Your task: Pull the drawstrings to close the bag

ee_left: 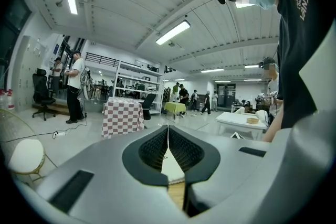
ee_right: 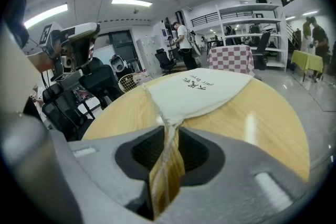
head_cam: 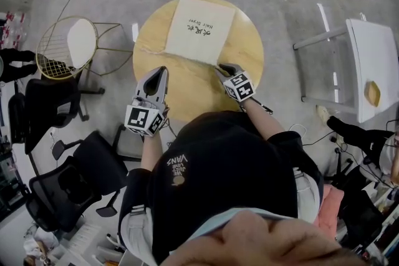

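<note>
"Hair Dryer", with Chinese characters beside it, is printed on the cloth bag [head_cam: 201, 31]. "VANS" is read on the person's black shirt [head_cam: 218, 159]; the smaller print there is illegible.

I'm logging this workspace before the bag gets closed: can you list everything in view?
round table: one, light wood, centre.
drawstring bag: one, cream with dark print, flat on the table's far half.
wire chair: one, gold with white cushion, left of the table.
side table: one, white, right.
office chairs: several, black, lower left floor.
left gripper: one, grey, shut and empty, at the table's near left edge.
right gripper: one, grey, shut on the drawstring bag's near corner.
</note>
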A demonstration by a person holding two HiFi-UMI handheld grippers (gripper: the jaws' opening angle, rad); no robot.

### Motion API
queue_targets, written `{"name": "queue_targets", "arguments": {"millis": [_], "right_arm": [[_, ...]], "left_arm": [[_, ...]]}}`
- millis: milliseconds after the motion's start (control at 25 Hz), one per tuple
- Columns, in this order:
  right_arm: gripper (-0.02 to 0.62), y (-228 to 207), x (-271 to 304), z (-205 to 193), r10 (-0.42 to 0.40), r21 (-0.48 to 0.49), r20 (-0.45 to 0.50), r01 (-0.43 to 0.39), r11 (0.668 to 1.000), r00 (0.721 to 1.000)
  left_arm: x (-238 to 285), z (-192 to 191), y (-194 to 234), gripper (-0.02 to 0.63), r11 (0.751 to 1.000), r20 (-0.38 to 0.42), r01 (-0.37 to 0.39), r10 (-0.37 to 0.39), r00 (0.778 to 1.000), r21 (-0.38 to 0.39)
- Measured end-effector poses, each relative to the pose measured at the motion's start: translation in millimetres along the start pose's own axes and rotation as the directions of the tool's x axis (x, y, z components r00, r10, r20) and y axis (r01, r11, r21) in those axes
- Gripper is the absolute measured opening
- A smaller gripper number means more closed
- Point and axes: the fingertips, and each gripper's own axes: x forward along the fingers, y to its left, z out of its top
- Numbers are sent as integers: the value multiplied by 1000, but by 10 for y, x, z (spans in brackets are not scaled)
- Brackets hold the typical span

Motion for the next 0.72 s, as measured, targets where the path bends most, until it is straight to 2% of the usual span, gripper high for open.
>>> {"name": "queue_targets", "arguments": {"millis": [160, 240, 720], "right_arm": [[77, 2, 13, 10, 7, -9, 5, -7, 1000, 1000], [26, -9, 9, 18, 7, -9, 10, -6, 1000, 1000], [12, -28, 24, -13, 27, 28, 3, -28, 999, 1000]], "left_arm": [[3, -42, 7, 0, 1000, -8, -5, 5, 1000, -6], [19, -54, 4, 0, 1000, -10, -5, 5, 1000, -10], [34, -128, 13, 0, 1000, -27, -14, 14, 1000, -18]]}}
